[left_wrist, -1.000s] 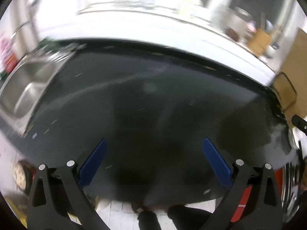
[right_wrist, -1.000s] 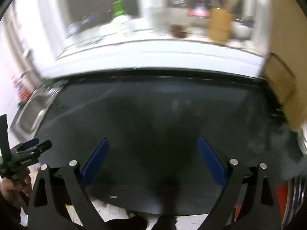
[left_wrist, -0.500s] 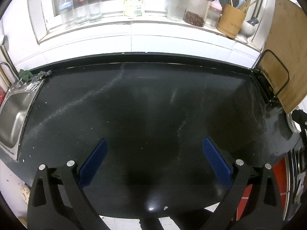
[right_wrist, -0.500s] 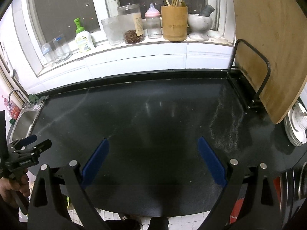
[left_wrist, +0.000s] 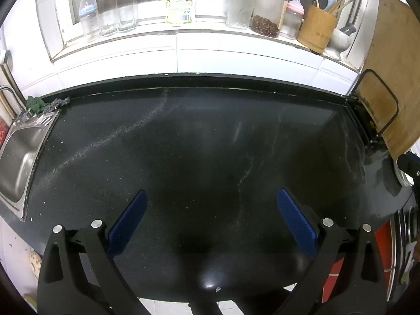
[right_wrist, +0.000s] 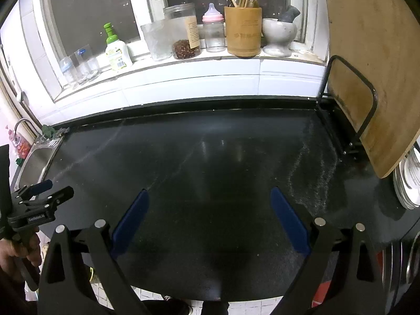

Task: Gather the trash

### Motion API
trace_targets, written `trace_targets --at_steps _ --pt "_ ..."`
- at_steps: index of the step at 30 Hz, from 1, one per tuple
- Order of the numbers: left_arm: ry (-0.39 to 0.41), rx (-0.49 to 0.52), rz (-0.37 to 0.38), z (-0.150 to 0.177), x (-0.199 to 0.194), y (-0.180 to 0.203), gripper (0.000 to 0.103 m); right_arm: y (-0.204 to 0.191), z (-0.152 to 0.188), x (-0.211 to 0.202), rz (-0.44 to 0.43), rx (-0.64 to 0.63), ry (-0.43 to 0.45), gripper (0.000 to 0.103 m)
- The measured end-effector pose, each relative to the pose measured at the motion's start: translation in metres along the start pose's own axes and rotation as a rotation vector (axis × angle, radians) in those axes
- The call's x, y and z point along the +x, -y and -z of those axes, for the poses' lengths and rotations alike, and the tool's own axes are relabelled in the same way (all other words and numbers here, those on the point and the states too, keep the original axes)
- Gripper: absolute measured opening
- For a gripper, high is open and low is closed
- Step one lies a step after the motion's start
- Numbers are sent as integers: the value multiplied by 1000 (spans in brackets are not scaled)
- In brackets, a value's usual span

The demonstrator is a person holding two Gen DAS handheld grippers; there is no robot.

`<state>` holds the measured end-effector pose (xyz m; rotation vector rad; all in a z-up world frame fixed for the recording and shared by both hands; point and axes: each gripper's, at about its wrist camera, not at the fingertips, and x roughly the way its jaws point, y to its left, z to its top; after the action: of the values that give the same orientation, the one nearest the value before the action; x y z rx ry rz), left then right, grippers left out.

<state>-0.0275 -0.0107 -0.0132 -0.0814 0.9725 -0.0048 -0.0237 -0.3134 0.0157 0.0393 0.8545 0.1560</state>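
Observation:
A black countertop lies in front of both grippers, with faint streaks of fine crumbs or dust on it. I see no distinct piece of trash on it in either view. My left gripper is open and empty above the counter's front part. It also shows at the left edge of the right wrist view, held by a hand. My right gripper is open and empty above the counter's front part. A small dark green clump lies at the back left corner by the sink.
A steel sink is at the left. A wooden cutting board leans in a black rack at the right, with stacked plates beyond. Glasses, a soap bottle, jars and a utensil holder line the windowsill.
Both views have steadied from blur and tilted up toward the windowsill. Both grippers stay open and empty.

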Motion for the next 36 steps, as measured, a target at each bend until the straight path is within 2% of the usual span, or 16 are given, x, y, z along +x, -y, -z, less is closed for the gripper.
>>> trace_targets --at_steps 36 --pt "-10 -5 2 6 1 -10 96 -3 -2 5 -11 -11 -10 90"
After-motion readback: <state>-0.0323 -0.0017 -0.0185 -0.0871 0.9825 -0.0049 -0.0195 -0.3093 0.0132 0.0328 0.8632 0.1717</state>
